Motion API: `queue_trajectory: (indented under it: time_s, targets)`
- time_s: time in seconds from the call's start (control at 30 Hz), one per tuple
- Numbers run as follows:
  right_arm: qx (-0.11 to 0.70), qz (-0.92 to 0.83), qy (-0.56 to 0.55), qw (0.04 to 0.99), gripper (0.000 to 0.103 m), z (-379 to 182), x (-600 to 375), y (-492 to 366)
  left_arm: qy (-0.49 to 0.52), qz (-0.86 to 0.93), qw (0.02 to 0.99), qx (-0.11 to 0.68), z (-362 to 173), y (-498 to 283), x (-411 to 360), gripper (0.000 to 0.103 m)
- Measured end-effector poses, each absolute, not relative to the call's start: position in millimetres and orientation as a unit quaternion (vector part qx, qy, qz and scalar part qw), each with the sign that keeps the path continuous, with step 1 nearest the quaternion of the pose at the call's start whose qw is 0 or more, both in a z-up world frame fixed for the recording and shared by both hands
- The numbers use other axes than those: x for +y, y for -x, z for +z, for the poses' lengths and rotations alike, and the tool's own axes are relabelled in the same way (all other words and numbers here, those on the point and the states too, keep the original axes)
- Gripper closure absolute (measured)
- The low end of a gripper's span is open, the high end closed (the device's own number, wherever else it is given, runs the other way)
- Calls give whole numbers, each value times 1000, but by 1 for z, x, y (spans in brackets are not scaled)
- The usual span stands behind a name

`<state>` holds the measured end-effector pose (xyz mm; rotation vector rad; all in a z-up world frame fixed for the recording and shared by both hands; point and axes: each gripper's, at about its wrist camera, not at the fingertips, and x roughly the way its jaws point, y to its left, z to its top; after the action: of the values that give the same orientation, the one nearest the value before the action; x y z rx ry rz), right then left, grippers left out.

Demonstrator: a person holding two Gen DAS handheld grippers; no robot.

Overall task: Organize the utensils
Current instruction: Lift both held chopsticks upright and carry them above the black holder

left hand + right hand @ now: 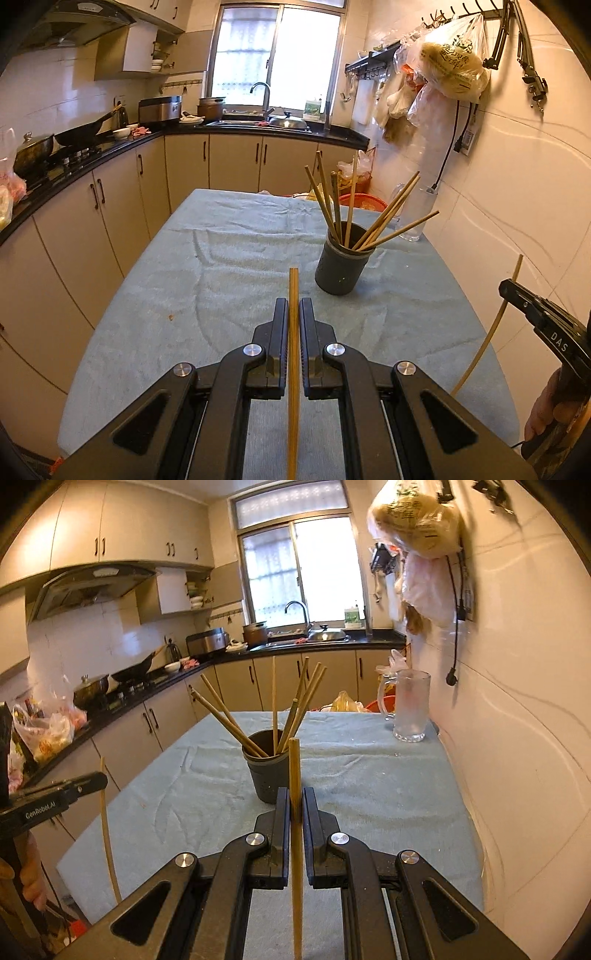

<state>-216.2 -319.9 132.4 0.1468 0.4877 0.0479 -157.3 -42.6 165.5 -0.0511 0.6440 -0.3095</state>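
Observation:
My left gripper (293,301) is shut on a wooden chopstick (293,332) that stands upright between its jaws. My right gripper (295,790) is shut on another chopstick (294,775), also upright. A dark grey holder cup (341,267) with several chopsticks fanning out of it stands on the towel-covered table (221,277), ahead and slightly right of the left gripper. In the right wrist view the same cup (267,771) is straight ahead, just left of the held chopstick. Each gripper shows in the other's view: the right one (517,291) at the right edge, the left one (88,781) at the left edge.
A frosted glass mug (410,705) stands at the table's far right corner by the tiled wall (517,738). Plastic bags (450,62) hang from wall hooks. A black counter (92,155) with stove, pots and sink runs along the left and back.

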Motion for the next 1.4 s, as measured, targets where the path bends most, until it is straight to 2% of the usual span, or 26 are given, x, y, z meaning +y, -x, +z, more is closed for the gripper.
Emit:
queue_trajectory:
  time_s: [0.4,0.7,1.4]
  targets:
    - [223,27,-90,970,96,134,-317,237,29,-141,936,322,169,173,-43,98]
    - [216,36,-100,971,96,133,-324,240,-17,-117,945,304,172,183,-58,98]
    - [210,42,-96,972,96,138,-325,242,-34,-113,944,308,172,175,-60,98]
